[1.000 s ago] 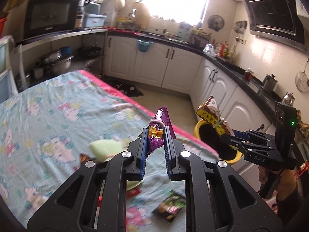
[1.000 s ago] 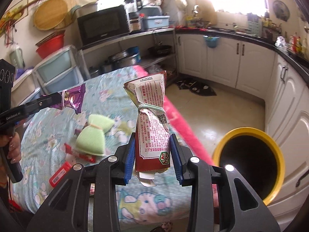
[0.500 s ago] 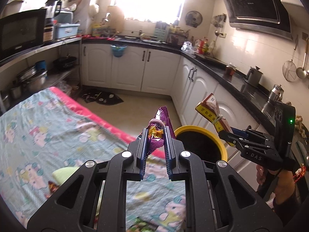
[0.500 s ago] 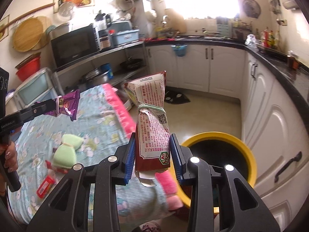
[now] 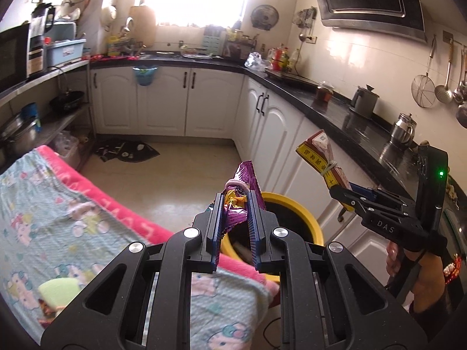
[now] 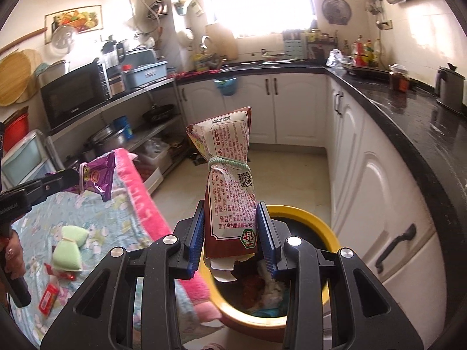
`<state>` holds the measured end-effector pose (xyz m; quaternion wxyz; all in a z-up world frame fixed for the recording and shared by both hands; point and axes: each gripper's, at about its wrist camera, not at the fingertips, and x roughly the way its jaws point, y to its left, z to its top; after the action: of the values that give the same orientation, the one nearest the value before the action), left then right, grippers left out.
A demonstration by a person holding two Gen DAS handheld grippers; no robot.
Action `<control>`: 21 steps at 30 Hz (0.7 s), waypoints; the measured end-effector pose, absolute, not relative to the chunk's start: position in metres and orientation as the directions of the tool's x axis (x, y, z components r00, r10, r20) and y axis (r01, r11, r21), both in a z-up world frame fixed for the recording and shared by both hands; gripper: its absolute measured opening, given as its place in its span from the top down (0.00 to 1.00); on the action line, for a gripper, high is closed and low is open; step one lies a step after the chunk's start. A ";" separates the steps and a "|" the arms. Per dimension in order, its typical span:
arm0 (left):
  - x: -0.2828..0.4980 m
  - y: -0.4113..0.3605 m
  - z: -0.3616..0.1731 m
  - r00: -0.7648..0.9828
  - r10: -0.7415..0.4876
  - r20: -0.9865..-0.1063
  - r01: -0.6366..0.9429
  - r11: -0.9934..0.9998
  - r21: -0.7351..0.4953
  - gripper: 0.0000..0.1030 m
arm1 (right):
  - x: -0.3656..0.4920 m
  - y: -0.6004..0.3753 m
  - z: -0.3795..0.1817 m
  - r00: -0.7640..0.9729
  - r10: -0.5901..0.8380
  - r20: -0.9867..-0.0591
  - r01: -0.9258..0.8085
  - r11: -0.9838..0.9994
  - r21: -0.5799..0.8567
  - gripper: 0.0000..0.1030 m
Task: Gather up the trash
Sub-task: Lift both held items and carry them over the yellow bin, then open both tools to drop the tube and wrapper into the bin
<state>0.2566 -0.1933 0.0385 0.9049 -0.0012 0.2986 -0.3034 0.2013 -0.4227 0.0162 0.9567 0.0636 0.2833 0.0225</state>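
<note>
My left gripper [image 5: 235,227] is shut on a purple snack wrapper [image 5: 240,201], held over the table edge just short of the yellow trash bin [image 5: 303,213]. My right gripper [image 6: 230,233] is shut on a red and white tied food bag [image 6: 229,186], held above the bin's [image 6: 327,230] near rim. The bin holds some trash. The right gripper [image 5: 347,195] with its bag [image 5: 318,154] shows at the right of the left wrist view. The left gripper [image 6: 73,179] with the wrapper [image 6: 100,175] shows at the left of the right wrist view.
The table [image 6: 96,213] has a light blue cartoon cloth with a pink edge. On it lie a green tied packet [image 6: 68,246] and small red wrappers [image 6: 48,297]. White cabinets [image 6: 385,204] stand close behind the bin. Shelves with pots [image 6: 108,140] stand at the left.
Both grippers have moved away from the table towards the yellow bin, each still holding its item. The bin now lies right under and in front of the fingers.
</note>
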 end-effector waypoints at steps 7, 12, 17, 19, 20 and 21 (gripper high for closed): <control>0.272 -0.229 0.024 0.594 -0.576 -0.562 0.584 0.789 -0.191 0.89 | 0.201 -0.441 0.006 0.835 0.015 -0.550 0.065 0.990 0.126 0.68; 0.286 -0.259 0.008 0.552 -0.586 -0.593 0.605 0.771 -0.198 0.89 | 0.205 -0.454 -0.011 0.816 -0.010 -0.579 0.113 0.983 0.142 0.68; 0.300 -0.283 -0.009 0.514 -0.588 -0.625 0.622 0.757 -0.200 0.89 | 0.210 -0.464 -0.028 0.792 -0.022 -0.610 0.142 0.978 0.150 0.68; 0.304 -0.290 -0.016 0.499 -0.588 -0.637 0.625 0.753 -0.205 0.89 | 0.214 -0.470 -0.039 0.776 -0.025 -0.630 0.157 0.975 0.155 0.68; 0.307 -0.295 -0.021 0.491 -0.584 -0.647 0.627 0.752 -0.204 0.89 | 0.215 -0.472 -0.044 0.768 -0.024 -0.640 0.162 0.974 0.158 0.68; 0.309 -0.298 -0.023 0.485 -0.582 -0.652 0.628 0.751 -0.204 0.89 | 0.217 -0.474 -0.048 0.763 -0.024 -0.646 0.166 0.973 0.160 0.68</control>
<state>0.3088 -0.2981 -0.0235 0.8612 0.0310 0.3661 -0.3512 0.2166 -0.4738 -0.0475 0.9330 0.1045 0.3407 -0.0509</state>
